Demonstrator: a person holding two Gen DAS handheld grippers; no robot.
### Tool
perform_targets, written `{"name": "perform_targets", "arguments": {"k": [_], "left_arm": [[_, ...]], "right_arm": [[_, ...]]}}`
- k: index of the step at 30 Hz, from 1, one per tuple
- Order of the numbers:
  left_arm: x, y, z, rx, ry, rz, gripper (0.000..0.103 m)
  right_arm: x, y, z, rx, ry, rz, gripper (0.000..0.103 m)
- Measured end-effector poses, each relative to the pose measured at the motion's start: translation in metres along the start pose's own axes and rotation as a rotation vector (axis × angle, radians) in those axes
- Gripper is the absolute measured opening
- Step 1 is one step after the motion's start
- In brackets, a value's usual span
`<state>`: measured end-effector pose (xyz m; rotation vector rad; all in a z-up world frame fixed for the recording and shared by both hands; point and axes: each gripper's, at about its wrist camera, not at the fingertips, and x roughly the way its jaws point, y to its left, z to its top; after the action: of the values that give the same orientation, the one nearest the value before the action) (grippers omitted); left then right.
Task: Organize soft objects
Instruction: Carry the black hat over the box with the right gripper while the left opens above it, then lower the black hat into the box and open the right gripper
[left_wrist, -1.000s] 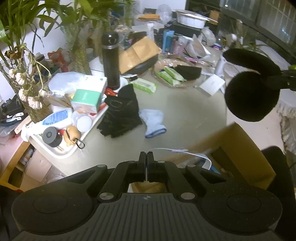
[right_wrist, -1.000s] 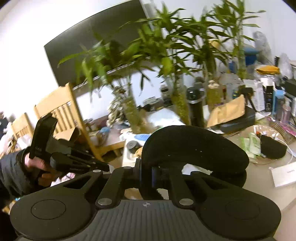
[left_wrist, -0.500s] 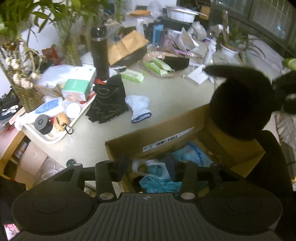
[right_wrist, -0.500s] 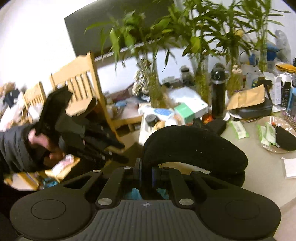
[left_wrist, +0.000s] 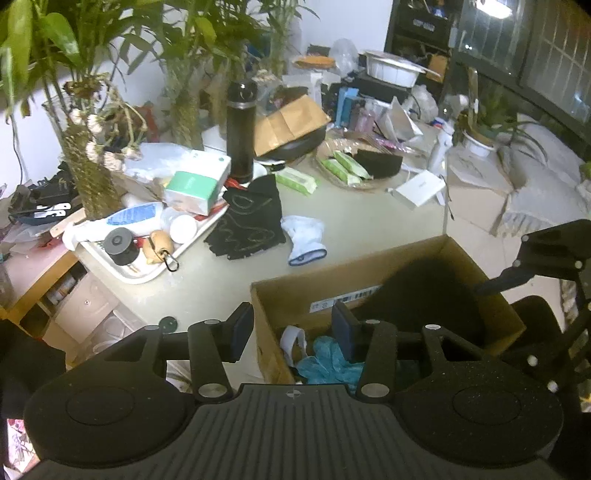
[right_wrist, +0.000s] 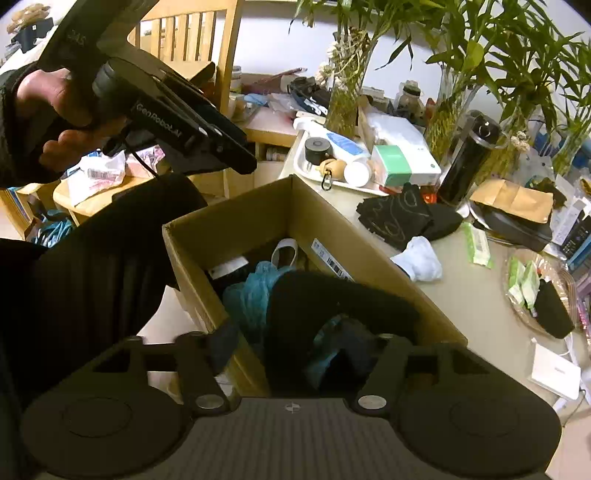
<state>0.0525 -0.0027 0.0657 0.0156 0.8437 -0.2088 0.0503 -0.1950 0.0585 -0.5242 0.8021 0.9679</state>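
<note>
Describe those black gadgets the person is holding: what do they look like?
Both are matte black plastic. The left gripper has a pistol-style handle, white "GenRobot.AI" lettering and a thin black cable; the hand wears a dark sleeve. The right gripper shows a ribbed body, two round discs, silver screws and flat fingers.

You are looking through two strongly curved fisheye views, with black corners and lines that bend toward the rim. The light is indoor, cool and moderate; the pale surface (left_wrist: 369, 229) reads evenly lit, with soft shadows under the clutter. The white wall (right_wrist: 266, 40) behind the plants is bright, almost washed out. The window (left_wrist: 535, 55) at upper right is dark, with one small glare spot. Inside the cardboard box (right_wrist: 229, 229) it is dim, and the black soft item (right_wrist: 332, 299) there loses its detail. Both pictures are grainy, and the near tool bodies look slightly soft.
</note>
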Motion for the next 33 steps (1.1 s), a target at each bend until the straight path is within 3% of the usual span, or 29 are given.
{"name": "perform_targets", "arguments": {"k": [2, 7, 8, 10, 12, 19, 21, 23, 26, 29, 33], "left_arm": [[-0.002, 0.002, -0.002, 0.005, -0.005, 0.01, 0.047], [0.0, 0.006, -0.008, 0.021, -0.01, 0.041, 0.048], [0.001, 0.007, -0.009, 0.023, -0.014, 0.043, 0.05], [0.001, 0.007, -0.01, 0.024, -0.019, 0.047, 0.062], [0.001, 0.007, -0.011, 0.028, -0.031, 0.051, 0.066], [0.002, 0.008, -0.007, 0.027, -0.053, 0.038, 0.066], [0.002, 0.007, -0.006, 0.027, -0.057, 0.041, 0.066], [0.002, 0.007, -0.004, 0.025, -0.057, 0.042, 0.066], [0.003, 0.007, -0.004, 0.021, -0.055, 0.037, 0.066], [0.004, 0.007, -0.005, 0.019, -0.05, 0.028, 0.066], [0.008, 0.006, -0.006, 0.027, -0.037, 0.032, 0.066]], "right_arm": [[-0.003, -0.001, -0.003, 0.023, -0.015, 0.008, 0.081], [-0.011, -0.014, -0.009, 0.103, -0.036, 0.017, 0.087], [-0.012, -0.016, -0.01, 0.114, -0.038, 0.018, 0.088], [-0.014, -0.021, -0.014, 0.14, -0.045, 0.027, 0.088], [-0.016, -0.024, -0.016, 0.158, -0.052, 0.038, 0.089], [-0.017, -0.03, -0.022, 0.213, -0.09, 0.047, 0.088], [-0.015, -0.034, -0.023, 0.241, -0.112, 0.054, 0.077], [-0.01, -0.037, -0.024, 0.266, -0.105, 0.075, 0.042], [0.003, -0.041, -0.026, 0.279, -0.081, 0.069, 0.017], [0.015, -0.042, -0.028, 0.304, -0.074, 0.096, 0.01], [0.029, -0.036, -0.026, 0.303, -0.054, 0.137, 0.009]]}}
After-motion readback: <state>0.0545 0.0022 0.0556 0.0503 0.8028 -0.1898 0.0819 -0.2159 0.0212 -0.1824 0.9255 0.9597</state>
